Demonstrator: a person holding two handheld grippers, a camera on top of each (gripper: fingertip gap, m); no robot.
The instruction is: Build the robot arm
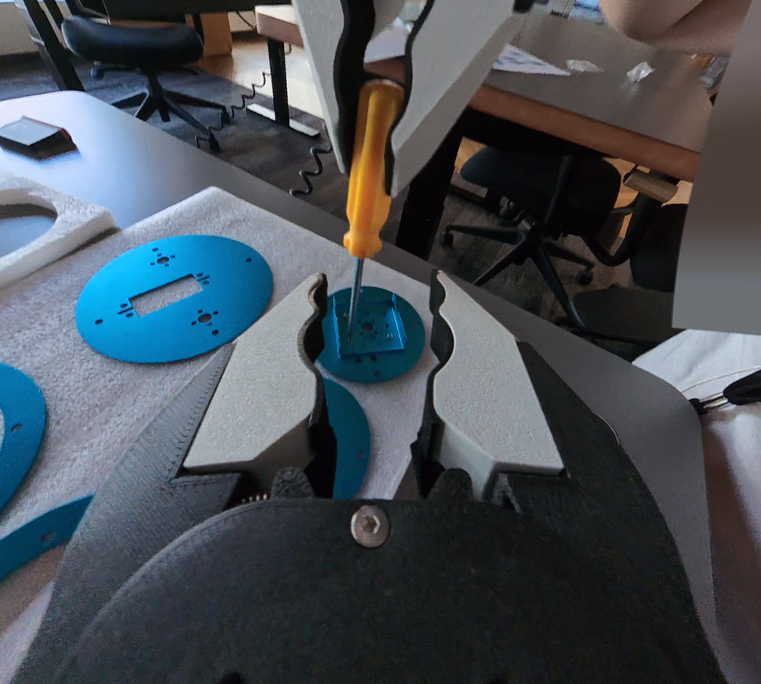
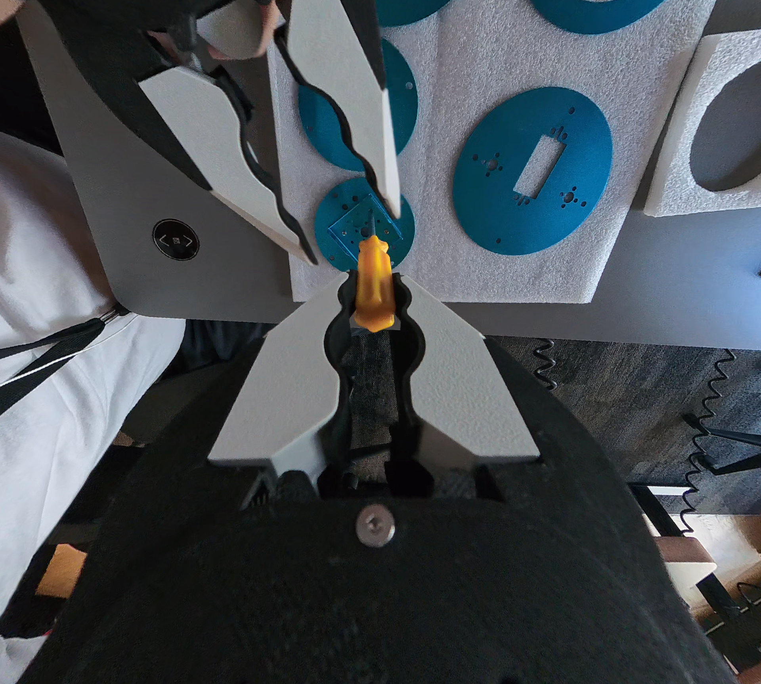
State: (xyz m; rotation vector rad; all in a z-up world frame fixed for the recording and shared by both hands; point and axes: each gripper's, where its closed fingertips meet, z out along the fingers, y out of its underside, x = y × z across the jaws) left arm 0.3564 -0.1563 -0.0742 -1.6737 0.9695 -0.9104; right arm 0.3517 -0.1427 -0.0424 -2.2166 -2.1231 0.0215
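My right gripper [image 2: 374, 278] is shut on the orange handle of a small screwdriver [image 2: 372, 293] and holds it nearly upright. In the left wrist view it [image 1: 368, 182] comes down from above with the screwdriver [image 1: 370, 153]. The blade tip rests in a hole of a blue U-shaped bracket [image 1: 368, 328] that sits on a small blue disc [image 1: 370, 367]. My left gripper [image 1: 379, 280] is open. Its fingers stand on either side of that disc [image 2: 333, 248], low over the white foam mat [image 1: 123, 396]. I cannot tell if they touch the disc.
A larger blue disc with a rectangular slot [image 1: 173, 298] lies left of the bracket. Another blue disc [image 2: 317, 129] lies under my left gripper, and blue rings [image 2: 617, 5] lie farther along the mat. A foam block with a round hole [image 1: 41, 228] adjoins the mat. The table edge [image 1: 535, 318] runs close behind the bracket. One gripper's finger ends stand about 4 cm off the other's. The left tips stand about 7 cm off the blue U-shaped bracket [image 1: 368, 328]. Look for it in the right wrist view [image 2: 363, 233] too.
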